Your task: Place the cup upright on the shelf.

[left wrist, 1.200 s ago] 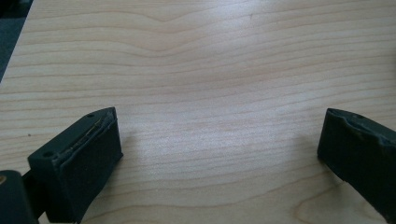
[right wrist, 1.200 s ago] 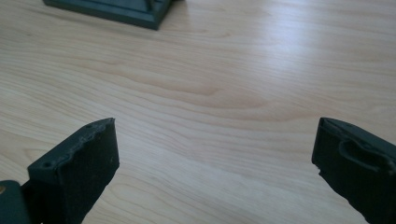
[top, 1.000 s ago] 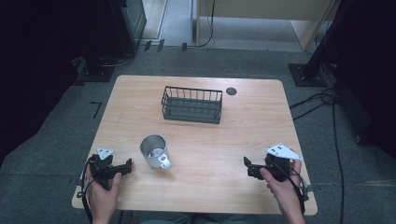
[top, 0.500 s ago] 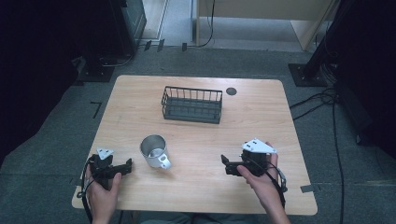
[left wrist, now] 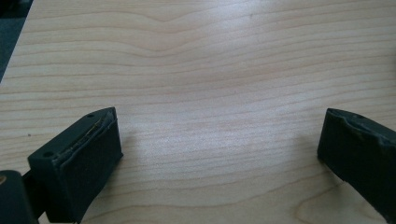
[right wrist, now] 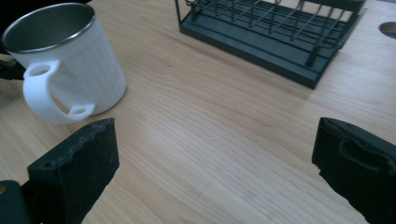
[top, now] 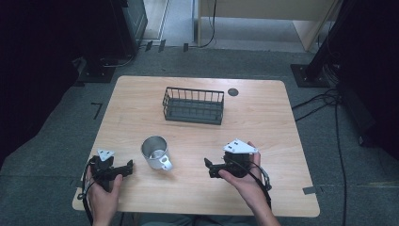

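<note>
The white mug (right wrist: 65,60) stands upright on the table (top: 263,117), in front of the black wire basket (top: 193,105), handle toward the right gripper (top: 210,168). Both that and the left gripper (top: 128,167) have fingers spread wide, empty. Judging by the approach, closing squarely across the handle should work best; no writing is legible.

A white ribbed mug with a shiny steel interior and rim (top: 155,151) stands upright on the light wooden surface (top: 263,122), its open white loop handle (right wrist: 44,93) facing the near edge. Behind it, well apart, sits an empty black wire basket, rectangular with a solid base (top: 193,105).
</note>
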Demonstrator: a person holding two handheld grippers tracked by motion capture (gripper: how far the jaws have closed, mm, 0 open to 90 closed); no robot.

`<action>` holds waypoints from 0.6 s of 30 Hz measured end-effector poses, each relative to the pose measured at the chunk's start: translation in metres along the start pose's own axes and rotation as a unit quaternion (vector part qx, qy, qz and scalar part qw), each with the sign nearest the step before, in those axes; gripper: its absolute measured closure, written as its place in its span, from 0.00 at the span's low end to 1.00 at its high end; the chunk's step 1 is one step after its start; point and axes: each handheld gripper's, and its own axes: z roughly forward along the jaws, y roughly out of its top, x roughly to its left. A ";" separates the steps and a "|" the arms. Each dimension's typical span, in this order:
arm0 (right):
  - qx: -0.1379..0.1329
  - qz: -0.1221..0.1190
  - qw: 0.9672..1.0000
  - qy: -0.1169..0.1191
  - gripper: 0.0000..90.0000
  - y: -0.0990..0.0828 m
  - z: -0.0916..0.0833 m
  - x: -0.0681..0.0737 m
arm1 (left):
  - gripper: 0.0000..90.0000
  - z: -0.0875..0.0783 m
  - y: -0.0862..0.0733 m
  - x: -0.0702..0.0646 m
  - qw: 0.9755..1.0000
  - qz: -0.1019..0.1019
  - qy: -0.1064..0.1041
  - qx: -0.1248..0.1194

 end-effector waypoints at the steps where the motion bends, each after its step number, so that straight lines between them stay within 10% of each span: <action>1: 0.002 -0.003 1.000 0.008 0.00 0.001 0.004 0.006 | 0.00 0.000 0.000 0.000 1.000 0.000 0.000 0.000; 18: 0.018 -0.021 0.998 0.054 0.00 0.005 0.036 0.046 | 0.00 0.000 0.000 0.000 1.000 0.000 0.000 0.000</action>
